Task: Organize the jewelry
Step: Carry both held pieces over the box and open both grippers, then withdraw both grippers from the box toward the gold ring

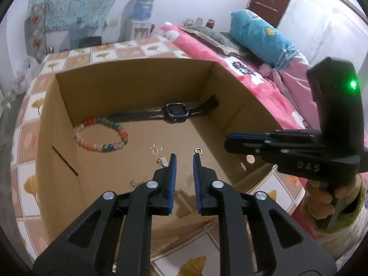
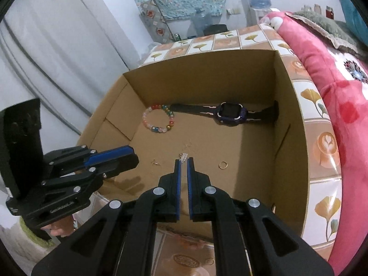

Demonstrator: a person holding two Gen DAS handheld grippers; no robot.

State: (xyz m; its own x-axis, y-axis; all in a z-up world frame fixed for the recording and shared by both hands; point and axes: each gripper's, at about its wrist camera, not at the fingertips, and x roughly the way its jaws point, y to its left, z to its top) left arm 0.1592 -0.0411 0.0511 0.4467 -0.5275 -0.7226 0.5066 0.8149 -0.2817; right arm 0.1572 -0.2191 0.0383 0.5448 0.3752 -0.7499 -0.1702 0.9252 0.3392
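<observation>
Open cardboard box [image 1: 128, 85] sits on a tile-patterned cloth [image 1: 30, 184]; a pink bedspread [image 1: 230, 53] runs along its right side.

Left gripper [image 1: 184, 158] is above the near part of the box floor, jaws apart with a clear gap and nothing between the pads. Right gripper [image 2: 183, 162] is over the near rim, jaws drawn almost together, only a sliver of gap; nothing seen gripped. In the left wrist view its fingers reach in over the right wall, just above that edge.

Contents, all on the box floor:
- watch [image 1: 176, 112] laid flat along the far wall, one strap end touching the far right corner.
- bead bracelet [image 1: 101, 135] far left, beside the watch's other strap end.
- small gold ring [image 1: 198, 150] just beyond the left gripper's right fingertip.
- tiny gold loops [image 1: 156, 148] and a small silver charm [image 1: 163, 161] just left of the left fingertip.
- another small clasp piece [image 1: 134, 182] nearer, by the left finger.

The middle floor between the bracelet and the small pieces is bare cardboard. Walls are tall on all sides; the left wall has a slot [image 1: 64, 161].
</observation>
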